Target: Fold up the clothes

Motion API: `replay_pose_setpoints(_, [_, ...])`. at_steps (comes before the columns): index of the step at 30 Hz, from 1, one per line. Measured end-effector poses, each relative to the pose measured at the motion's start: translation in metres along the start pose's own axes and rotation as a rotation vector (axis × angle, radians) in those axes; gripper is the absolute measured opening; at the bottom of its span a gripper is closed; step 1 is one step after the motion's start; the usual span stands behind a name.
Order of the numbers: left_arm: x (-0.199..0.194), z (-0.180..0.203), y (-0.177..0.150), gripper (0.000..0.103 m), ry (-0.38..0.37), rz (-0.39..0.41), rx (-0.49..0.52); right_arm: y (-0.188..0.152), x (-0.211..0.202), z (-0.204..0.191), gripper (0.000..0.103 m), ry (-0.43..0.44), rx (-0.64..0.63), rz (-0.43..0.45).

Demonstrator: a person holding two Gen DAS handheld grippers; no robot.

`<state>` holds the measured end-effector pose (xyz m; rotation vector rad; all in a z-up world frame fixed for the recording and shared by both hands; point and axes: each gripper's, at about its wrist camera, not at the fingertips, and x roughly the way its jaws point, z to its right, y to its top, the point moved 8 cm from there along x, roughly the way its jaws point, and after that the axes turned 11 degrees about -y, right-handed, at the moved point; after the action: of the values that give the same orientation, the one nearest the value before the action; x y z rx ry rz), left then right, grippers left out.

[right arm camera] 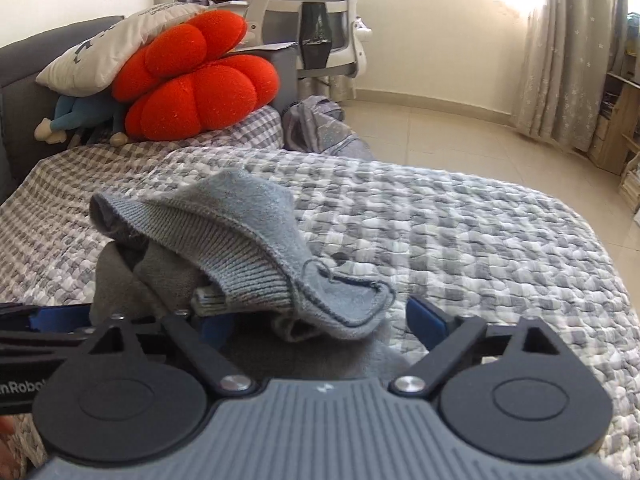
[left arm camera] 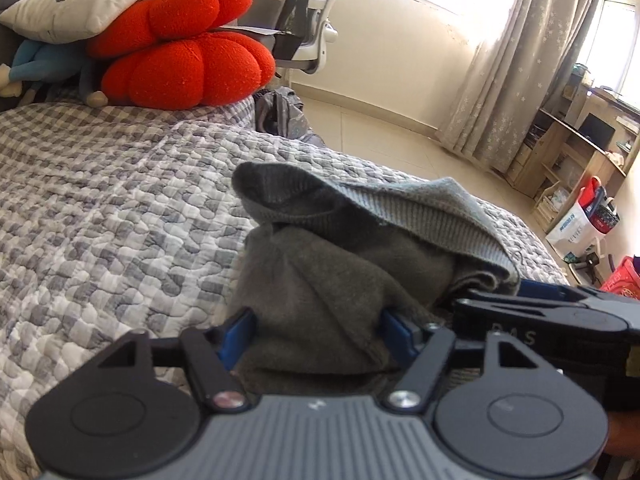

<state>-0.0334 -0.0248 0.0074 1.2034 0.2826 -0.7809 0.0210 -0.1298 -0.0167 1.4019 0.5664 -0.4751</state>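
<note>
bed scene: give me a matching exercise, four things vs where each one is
Things:
1. grey knitted sweater
2. red puffy flower-shaped cushion
3. white printed pillow
4. white office chair

Places:
A. on the floor beyond the bed
B. between the gripper fingers
C. leaning on top of the red cushion
D. at the head of the checked quilt

Pairs: 1-B, 2-D, 3-C, 4-A

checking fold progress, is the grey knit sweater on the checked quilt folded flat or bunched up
Bunched up: the grey knit sweater sits in a rumpled heap on the checked quilt, its ribbed hem arching over loose folds.
</note>
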Motion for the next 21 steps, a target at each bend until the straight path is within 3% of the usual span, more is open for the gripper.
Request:
replay_pose_setpoints(2, [0.001, 0.002, 0.002, 0.026, -0.039, 0.001, 0.0, 0.002, 0.001, -0.012, 0.055, 0.039, -0.041, 0.011])
replay_pose_setpoints(3, [-0.001, 0.0, 0.005, 0.02, -0.059, 0.006, -0.015, 0.004, 0.0, -0.017, 0.034, 0.042, -0.066, 0.025])
replay_pose_setpoints(5, [-0.006, -0.001, 0.012, 0.016, -0.081, 0.023, -0.023, 0.011, -0.008, -0.012, 0.012, 0.013, -0.072, 0.057])
replay_pose_setpoints(11, [-0.036, 0.013, 0.044, 0.014, -0.047, 0.103, 0.078, 0.053, -0.055, 0.021, 0.012, 0.029, 0.034, 0.191])
replay_pose_setpoints(16, [-0.05, 0.036, 0.057, 0.014, -0.015, 0.107, 0.143, 0.054, -0.071, 0.01, 0.012, 0.01, -0.02, 0.209])
replay_pose_setpoints(21, [-0.059, 0.036, 0.058, 0.014, 0.061, 0.113, 0.175, 0.046, -0.076, 0.017, 0.012, 0.003, 0.029, 0.217])
